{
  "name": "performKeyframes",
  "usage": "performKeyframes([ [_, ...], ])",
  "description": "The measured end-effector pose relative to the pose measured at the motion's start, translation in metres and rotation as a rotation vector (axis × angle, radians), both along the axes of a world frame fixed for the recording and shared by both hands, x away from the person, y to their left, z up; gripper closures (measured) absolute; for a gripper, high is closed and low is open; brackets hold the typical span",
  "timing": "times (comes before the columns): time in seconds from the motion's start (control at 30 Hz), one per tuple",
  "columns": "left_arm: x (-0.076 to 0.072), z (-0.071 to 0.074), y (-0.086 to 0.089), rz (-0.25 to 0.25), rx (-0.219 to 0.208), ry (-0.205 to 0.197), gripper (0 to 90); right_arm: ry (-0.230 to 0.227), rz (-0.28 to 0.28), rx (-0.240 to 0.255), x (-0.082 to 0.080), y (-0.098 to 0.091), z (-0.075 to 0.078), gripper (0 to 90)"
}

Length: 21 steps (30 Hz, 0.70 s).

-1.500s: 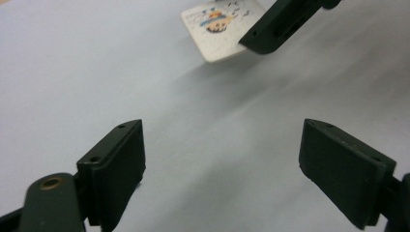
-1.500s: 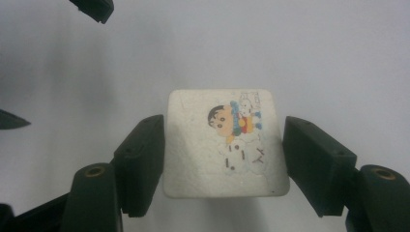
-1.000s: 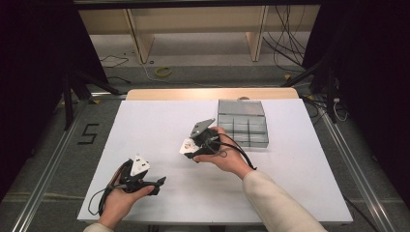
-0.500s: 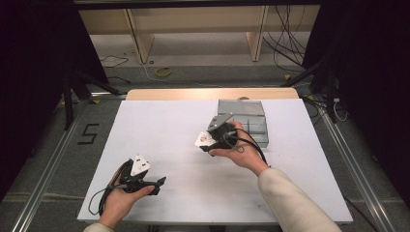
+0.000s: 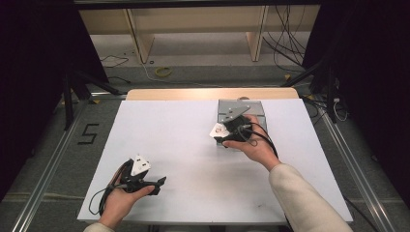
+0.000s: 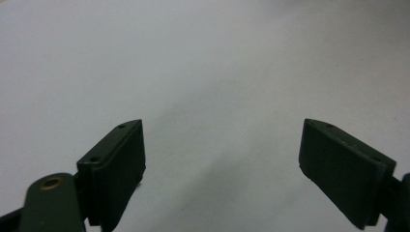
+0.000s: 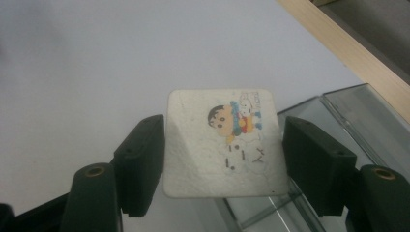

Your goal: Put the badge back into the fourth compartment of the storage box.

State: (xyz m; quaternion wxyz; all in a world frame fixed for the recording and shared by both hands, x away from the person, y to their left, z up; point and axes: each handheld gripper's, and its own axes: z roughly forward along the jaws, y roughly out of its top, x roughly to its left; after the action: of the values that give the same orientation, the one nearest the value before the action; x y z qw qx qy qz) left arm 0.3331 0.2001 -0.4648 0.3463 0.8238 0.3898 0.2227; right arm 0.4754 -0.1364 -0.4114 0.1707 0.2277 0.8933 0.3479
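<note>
The left tool (image 5: 157, 182) rests low on the white surface (image 5: 183, 140) near the person, its jaws spread wide with nothing between them; in the left gripper view bare surface lies ahead of it. The clear box (image 5: 227, 107) is well away from it, across the surface toward the far right.

The right tool (image 5: 218, 131) is clamped on a square white card (image 7: 222, 142) printed with a cartoon child. The card lies flat between the jaws, gripped by two opposite edges, picture side up. In the right gripper view the box (image 7: 348, 121), clear with dividers, sits just ahead and to the right of this tool, partly beneath the card's right edge. The right tool is by far the nearer to the box, so the likely next move, placing the card in a compartment, calls for a short carry forward and right.
</note>
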Motion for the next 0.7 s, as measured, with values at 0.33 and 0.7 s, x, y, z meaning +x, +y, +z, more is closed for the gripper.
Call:
performKeyframes([
  [0.33, 0.0, 0.0, 0.0, 0.003, -0.005, -0.001, 16.3, -0.004, -0.078, -0.023, 0.011, -0.015, 0.001, 34.0],
  [0.7, 0.0, 0.0, -0.001, 0.004, -0.003, 0.0, 16.3, 0.022, -0.146, -0.152, 0.029, -0.011, -0.012, 34.0],
])
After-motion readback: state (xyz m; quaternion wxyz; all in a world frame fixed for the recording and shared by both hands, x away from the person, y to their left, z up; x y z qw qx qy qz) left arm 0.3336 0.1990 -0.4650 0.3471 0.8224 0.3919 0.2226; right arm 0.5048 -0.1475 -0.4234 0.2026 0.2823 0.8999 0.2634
